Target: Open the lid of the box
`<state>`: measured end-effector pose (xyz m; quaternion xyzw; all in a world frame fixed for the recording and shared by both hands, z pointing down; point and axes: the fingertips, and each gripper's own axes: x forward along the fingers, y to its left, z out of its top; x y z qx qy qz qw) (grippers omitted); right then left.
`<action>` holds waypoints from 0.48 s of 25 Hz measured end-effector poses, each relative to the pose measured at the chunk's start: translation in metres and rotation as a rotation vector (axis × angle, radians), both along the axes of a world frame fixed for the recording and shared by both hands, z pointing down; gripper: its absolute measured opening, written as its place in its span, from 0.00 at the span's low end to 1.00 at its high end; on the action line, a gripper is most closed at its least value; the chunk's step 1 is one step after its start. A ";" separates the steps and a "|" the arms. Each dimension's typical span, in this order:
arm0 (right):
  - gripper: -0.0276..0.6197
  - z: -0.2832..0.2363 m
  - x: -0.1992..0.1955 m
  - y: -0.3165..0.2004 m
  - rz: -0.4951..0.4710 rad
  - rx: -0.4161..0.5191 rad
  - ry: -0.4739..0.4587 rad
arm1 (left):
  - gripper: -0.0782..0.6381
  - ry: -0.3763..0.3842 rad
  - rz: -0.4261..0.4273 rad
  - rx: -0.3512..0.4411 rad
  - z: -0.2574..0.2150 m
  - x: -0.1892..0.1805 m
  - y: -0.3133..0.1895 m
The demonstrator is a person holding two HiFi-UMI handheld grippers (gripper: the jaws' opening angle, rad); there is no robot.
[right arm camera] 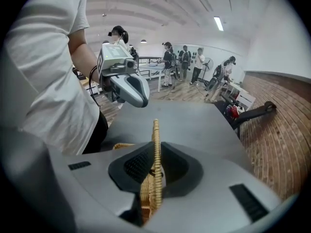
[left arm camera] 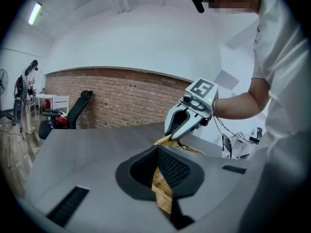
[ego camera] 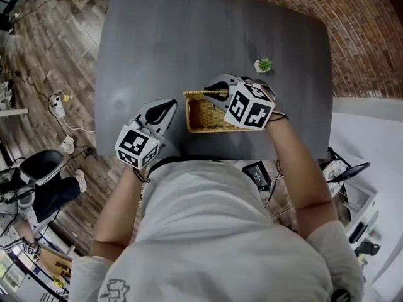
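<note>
A wicker box stands near the front edge of the dark grey table. Its wicker lid is lifted at the far side and shows edge-on in the right gripper view. My right gripper is shut on the lid's edge, with the weave pinched between its pads. At the box's left side my left gripper holds the box's wall between its jaws. The right gripper also shows in the left gripper view, on the lid's rim.
A small potted plant stands on the table behind and right of the box. A brick wall and an office chair lie beyond the table. Several people stand far off. Cables lie on the wooden floor to the left.
</note>
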<state>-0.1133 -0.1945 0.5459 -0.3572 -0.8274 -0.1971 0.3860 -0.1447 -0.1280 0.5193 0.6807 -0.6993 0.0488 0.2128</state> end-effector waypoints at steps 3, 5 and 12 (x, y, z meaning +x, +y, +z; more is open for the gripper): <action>0.12 0.001 -0.014 -0.013 0.018 -0.008 0.009 | 0.12 0.019 -0.006 0.009 -0.001 -0.007 -0.005; 0.12 0.004 -0.022 -0.019 0.028 -0.011 0.015 | 0.12 0.020 0.001 0.006 0.001 -0.010 -0.009; 0.14 0.016 -0.053 -0.040 0.074 -0.046 0.037 | 0.12 0.038 0.017 -0.011 0.011 -0.029 -0.018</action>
